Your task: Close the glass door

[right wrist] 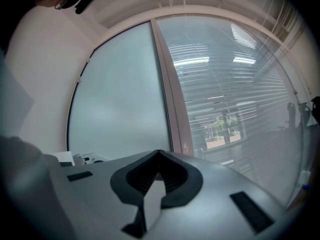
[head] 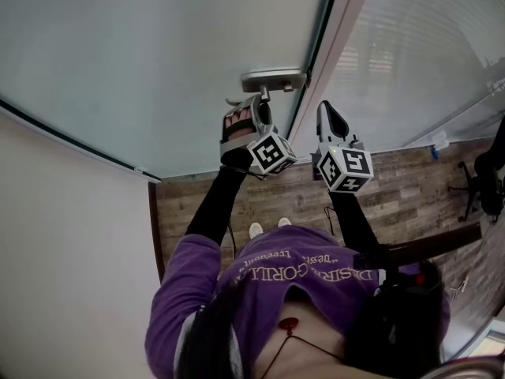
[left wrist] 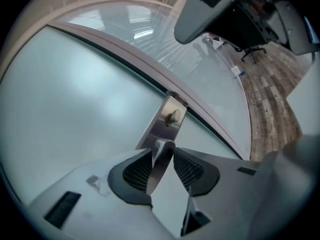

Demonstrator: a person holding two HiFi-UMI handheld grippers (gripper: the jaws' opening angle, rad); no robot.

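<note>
Clamping the lever handle [left wrist: 156,174] lengthwise, the left tongs [left wrist: 161,153] hold the frosted glass door [head: 158,61] just beside the door frame [head: 335,46]; the right tongs [right wrist: 159,154], pressed together and empty, hang alongside.

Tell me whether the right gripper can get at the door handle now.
Probably not cleanly: the left gripper is shut on the door handle, covering its lever. The right gripper sits close beside it, jaws together, empty.

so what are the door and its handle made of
Door: frosted glass, by its milky, even, translucent look. Handle: apparently brushed steel or aluminium, silver-grey with a soft satin sheen.
</note>
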